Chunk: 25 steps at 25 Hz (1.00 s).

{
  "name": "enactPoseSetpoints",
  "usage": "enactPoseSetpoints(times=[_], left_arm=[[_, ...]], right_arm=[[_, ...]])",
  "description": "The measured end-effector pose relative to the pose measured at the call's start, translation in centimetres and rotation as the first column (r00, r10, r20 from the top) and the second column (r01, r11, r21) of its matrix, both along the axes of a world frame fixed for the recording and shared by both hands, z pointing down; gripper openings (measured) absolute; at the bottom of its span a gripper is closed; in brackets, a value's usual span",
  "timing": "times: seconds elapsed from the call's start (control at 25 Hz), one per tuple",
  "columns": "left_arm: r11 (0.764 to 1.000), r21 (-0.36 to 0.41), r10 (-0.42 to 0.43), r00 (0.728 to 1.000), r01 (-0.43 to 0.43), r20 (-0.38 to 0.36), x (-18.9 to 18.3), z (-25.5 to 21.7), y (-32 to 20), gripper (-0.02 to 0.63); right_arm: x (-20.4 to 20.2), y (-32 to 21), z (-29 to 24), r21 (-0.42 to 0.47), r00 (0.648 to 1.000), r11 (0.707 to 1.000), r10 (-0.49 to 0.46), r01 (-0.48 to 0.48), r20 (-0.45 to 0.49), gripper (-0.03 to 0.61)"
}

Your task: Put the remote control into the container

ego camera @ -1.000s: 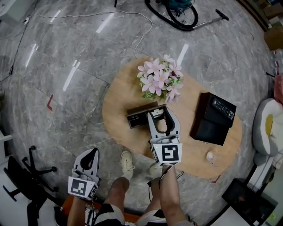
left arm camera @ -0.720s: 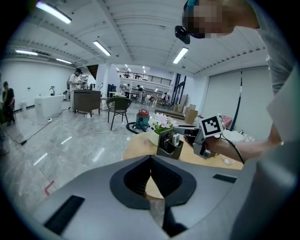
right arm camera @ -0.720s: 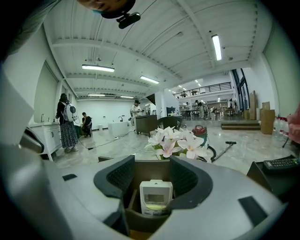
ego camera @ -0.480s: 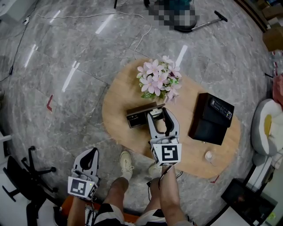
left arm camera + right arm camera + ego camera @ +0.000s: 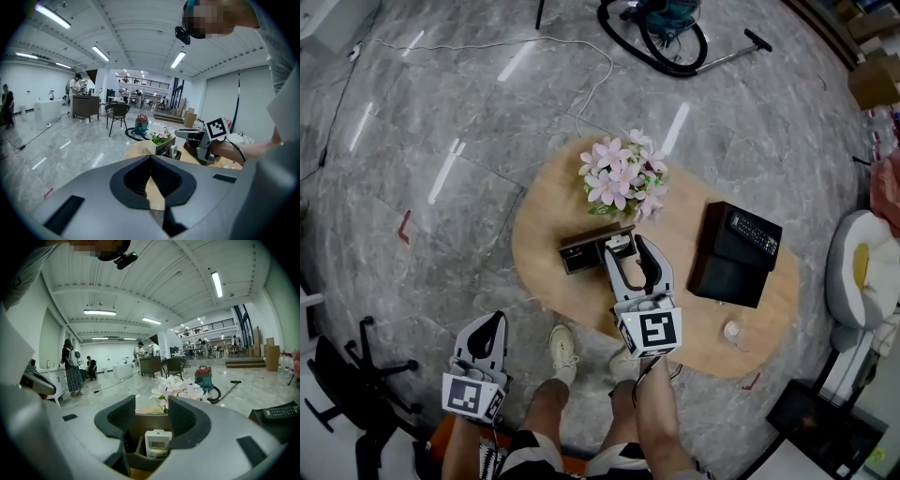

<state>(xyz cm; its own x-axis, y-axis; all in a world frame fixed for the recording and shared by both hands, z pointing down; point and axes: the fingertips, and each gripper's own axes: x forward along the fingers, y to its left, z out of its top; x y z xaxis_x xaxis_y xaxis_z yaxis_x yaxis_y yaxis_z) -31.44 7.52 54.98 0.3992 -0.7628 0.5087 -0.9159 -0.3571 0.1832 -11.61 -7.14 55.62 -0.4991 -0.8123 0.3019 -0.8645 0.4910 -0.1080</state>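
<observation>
- Showing a black office chair [image 5: 356, 370] on the grey marble floor at the far left, well apart from the oval wooden table [image 5: 546, 211].
- Holding the left gripper [image 5: 493, 319] low over the floor beside the person's left leg, off the table's near edge. Pressing its jaws together with nothing between them, as read in the left gripper view.
- Resting a white shoe [image 5: 563, 344] on the floor between the two grippers, just off the table's near edge.
- Presenting the container [image 5: 579, 258], a dark open-topped wooden box, on the table's left half.
- Standing the white remote control [image 5: 158, 442] upright inside the container, at its right end, display side facing the right gripper view.
- Holding the right gripper [image 5: 628, 247] over the table with its tips at the container's right end. Spreading its jaws moderately wide, one to each side of the white remote control. Leaving the left pad clearly apart from it. Not permitting a reading of contact at the right pad.
- Displaying pink and white flowers [image 5: 622, 176] at the table's far edge, just behind the container.
- Carrying a black box [image 5: 724, 272] on the table's right half, apart from the container, with a black remote control [image 5: 755, 232] lying flat on its top.
- Showing a small white object [image 5: 731, 330], too small to identify, on the table near the black box.
</observation>
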Motion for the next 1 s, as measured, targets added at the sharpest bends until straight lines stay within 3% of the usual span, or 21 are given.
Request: enactPoseSetpoints(times=[0.56,1.0], left_arm=[[0.996,0.086,0.036,0.999,-0.036,0.000,3.3,-6.9,-2.3,0.008],[0.988,0.133,0.075,0.997,-0.073,-0.009,7.8,-11.4,-2.4,0.006]], right_arm=[[2.7,1.6,-6.9,0.046,0.999,0.998,0.037,-0.037,-0.001,0.044],[8.1,4.1,-12.9,0.070,0.993,0.991,0.108,-0.111,0.038,0.011]])
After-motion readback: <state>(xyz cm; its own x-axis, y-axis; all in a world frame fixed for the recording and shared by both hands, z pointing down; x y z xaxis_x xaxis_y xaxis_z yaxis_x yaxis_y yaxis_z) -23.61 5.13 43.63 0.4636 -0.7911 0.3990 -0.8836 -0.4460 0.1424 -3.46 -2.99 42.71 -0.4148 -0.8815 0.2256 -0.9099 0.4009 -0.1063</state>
